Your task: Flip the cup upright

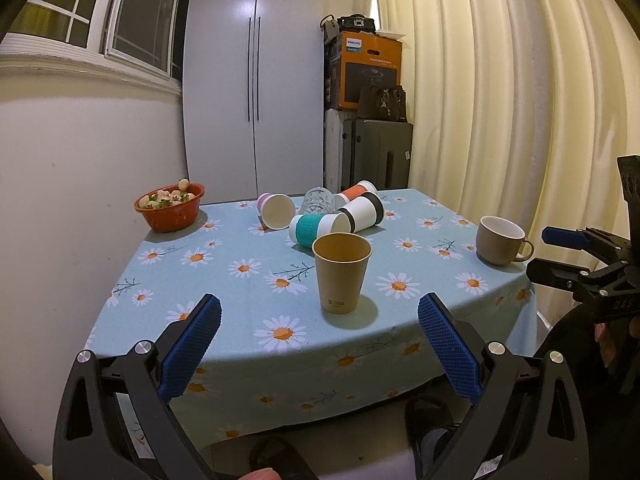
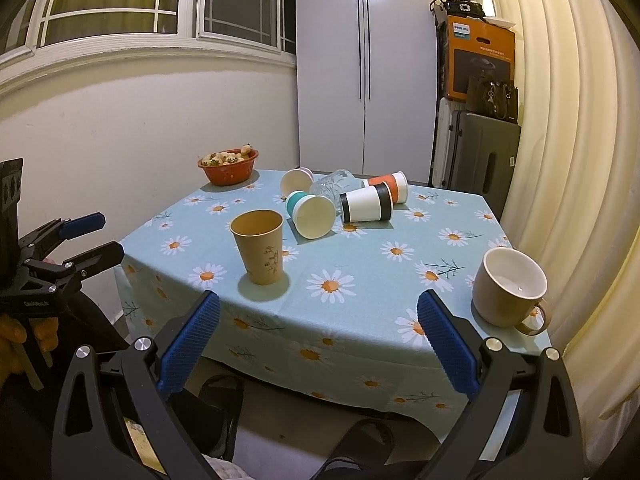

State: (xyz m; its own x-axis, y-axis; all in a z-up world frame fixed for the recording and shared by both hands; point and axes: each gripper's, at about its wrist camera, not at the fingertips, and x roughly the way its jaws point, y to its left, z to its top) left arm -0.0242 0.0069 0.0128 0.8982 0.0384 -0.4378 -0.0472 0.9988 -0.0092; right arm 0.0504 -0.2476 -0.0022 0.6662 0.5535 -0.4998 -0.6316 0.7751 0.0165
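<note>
A brown paper cup (image 1: 341, 273) (image 2: 259, 251) stands upright near the table's front edge. A beige mug (image 1: 500, 245) (image 2: 507, 287) stands upright at the right. Behind them several cups lie on their sides: a teal-banded one (image 1: 316, 229) (image 2: 311, 213), a black-banded one (image 1: 363, 213) (image 2: 367, 202), an orange one (image 1: 354, 193) (image 2: 390, 185), a pink one (image 1: 276, 210) (image 2: 297, 181) and a clear glass (image 1: 317, 201) (image 2: 334, 182). My left gripper (image 1: 319, 322) is open and empty in front of the paper cup. My right gripper (image 2: 318, 318) is open and empty, short of the table edge.
A red bowl of strawberries (image 1: 170, 206) (image 2: 229, 165) sits at the back left of the daisy tablecloth (image 1: 240, 280) (image 2: 360, 292). A white cupboard, stacked boxes and a suitcase stand behind; a curtain hangs at the right. Each gripper shows in the other's view (image 1: 588, 264) (image 2: 60, 248).
</note>
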